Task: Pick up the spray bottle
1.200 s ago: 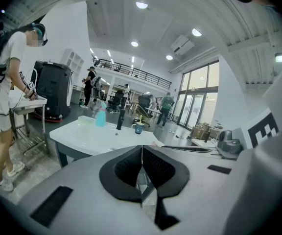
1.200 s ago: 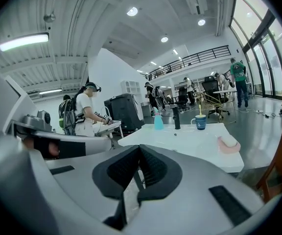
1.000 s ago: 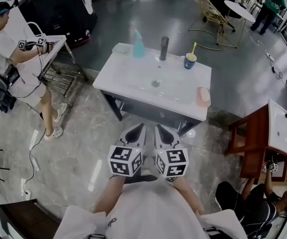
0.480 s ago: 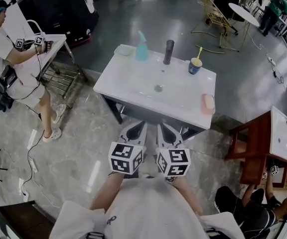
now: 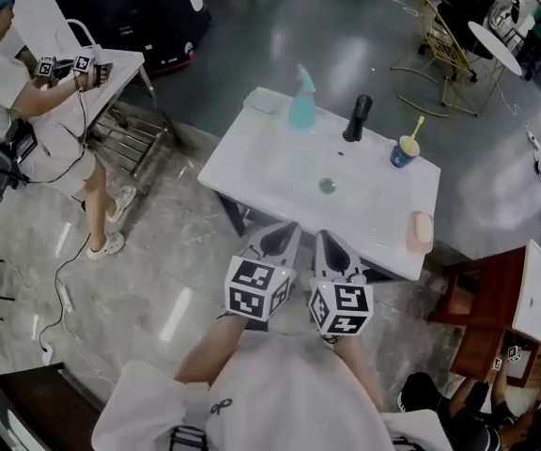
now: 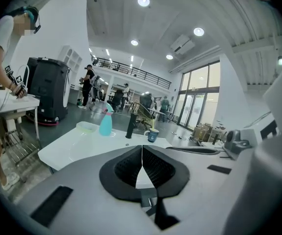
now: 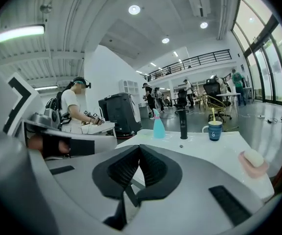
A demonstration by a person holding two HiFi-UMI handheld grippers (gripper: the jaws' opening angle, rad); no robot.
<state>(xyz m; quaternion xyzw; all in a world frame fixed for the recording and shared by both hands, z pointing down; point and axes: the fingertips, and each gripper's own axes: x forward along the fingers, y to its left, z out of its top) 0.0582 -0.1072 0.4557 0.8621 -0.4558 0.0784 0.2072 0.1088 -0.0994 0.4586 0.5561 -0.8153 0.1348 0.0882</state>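
Head view was rather dim, w/ corners darker; the floor (image 5: 346, 45) gave pale glare at approx. 12 o'clock, and the white table (image 5: 280, 172) was brightest. Both gripper views had strong fisheye bending and black border. In left gripper view, ceiling lamps (image 6: 143, 1) shone at 12 o'clock, windows (image 6: 199, 99) glowed at 3 o'clock; the left gripper (image 6: 142, 151) near lens looked soft.

I see teal bottle (image 5: 301, 108) far ahead of left gripper (image 5: 289, 229), white table (image 5: 270, 163), black tap (image 5: 356, 118), blue mug (image 5: 403, 153), pink dish (image 5: 420, 233) beyond right gripper (image 5: 323, 239), black-and-white markers (image 5: 256, 289) on both.
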